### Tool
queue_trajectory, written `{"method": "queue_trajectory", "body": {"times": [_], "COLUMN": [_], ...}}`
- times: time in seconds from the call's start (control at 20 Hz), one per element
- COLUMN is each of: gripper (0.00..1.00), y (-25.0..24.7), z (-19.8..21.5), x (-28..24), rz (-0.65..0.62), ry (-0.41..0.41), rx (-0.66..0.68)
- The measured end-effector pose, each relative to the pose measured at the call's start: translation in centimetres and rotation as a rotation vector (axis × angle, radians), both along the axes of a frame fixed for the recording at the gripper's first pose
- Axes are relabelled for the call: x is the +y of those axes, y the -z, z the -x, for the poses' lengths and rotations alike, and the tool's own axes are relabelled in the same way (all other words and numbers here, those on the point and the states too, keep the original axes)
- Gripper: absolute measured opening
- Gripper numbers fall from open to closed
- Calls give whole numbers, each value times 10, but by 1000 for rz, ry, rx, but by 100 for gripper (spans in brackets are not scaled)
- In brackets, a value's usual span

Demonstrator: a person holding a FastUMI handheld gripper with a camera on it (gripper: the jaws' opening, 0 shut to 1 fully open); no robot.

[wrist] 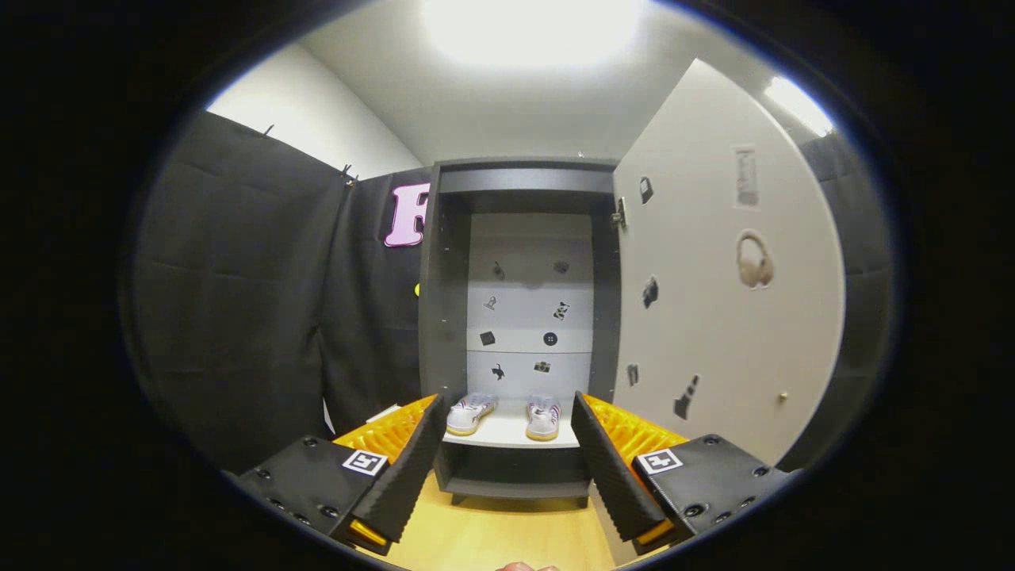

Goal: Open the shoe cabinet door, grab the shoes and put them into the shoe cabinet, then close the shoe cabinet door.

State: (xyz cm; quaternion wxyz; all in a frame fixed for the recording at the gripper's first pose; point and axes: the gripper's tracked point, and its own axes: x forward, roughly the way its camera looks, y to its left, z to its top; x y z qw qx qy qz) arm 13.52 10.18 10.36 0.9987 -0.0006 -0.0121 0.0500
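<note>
Already both shoes (504, 415) sit side by side on the cabinet's (444, 262) low shelf (507, 434), and the door (714, 277) stands swung wide to the right. Judging by that, only closing is left. That calls for bringing the claw (507, 464) round to the door's outer edge, near its small knob (783, 396), and pushing it shut. Its fingers are spread wide, holding and touching nothing, well short of the shelf.
</note>
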Motion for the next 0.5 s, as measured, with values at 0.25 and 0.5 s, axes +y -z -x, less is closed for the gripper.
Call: {"method": "queue_trajectory", "body": {"times": [0.25, 0.5], "gripper": [98, 98], "y": [10, 32], "z": [59, 81], "x": [-59, -109], "rz": [32, 22], "ry": [39, -2], "rx": [15, 44]}}
